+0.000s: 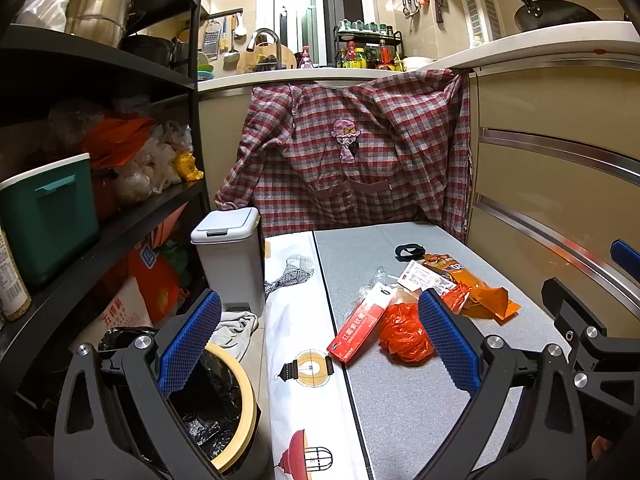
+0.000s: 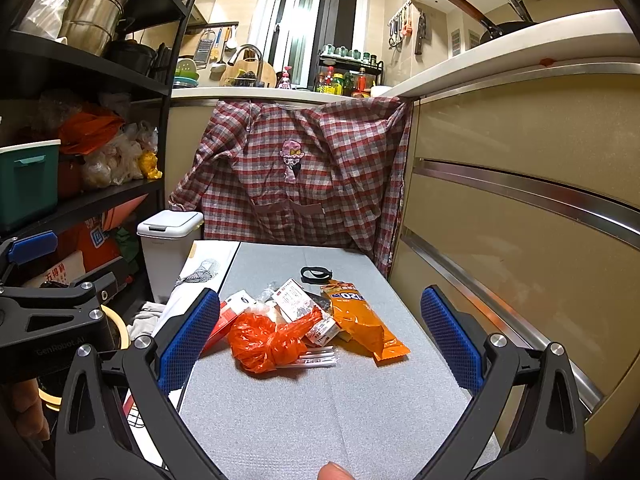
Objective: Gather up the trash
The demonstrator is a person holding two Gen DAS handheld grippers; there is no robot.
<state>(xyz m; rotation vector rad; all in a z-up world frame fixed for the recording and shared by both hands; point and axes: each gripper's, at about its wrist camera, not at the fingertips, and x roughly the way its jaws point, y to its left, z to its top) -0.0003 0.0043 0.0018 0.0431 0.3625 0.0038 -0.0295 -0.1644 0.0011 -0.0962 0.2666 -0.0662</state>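
A heap of trash lies on the grey mat: a crumpled orange plastic bag, a red box, an orange snack wrapper, a white printed carton, clear straws and a black ring. My left gripper hangs open above the mat's left edge, nothing between its pads. My right gripper is open too, short of the heap. A yellow bin with a black liner stands on the floor below the left gripper.
A white lidded bin stands at the far left of the mat, beside a black shelf rack full of bags. A plaid smock hangs behind. Cabinet drawers wall the right side. A printed white sheet borders the mat.
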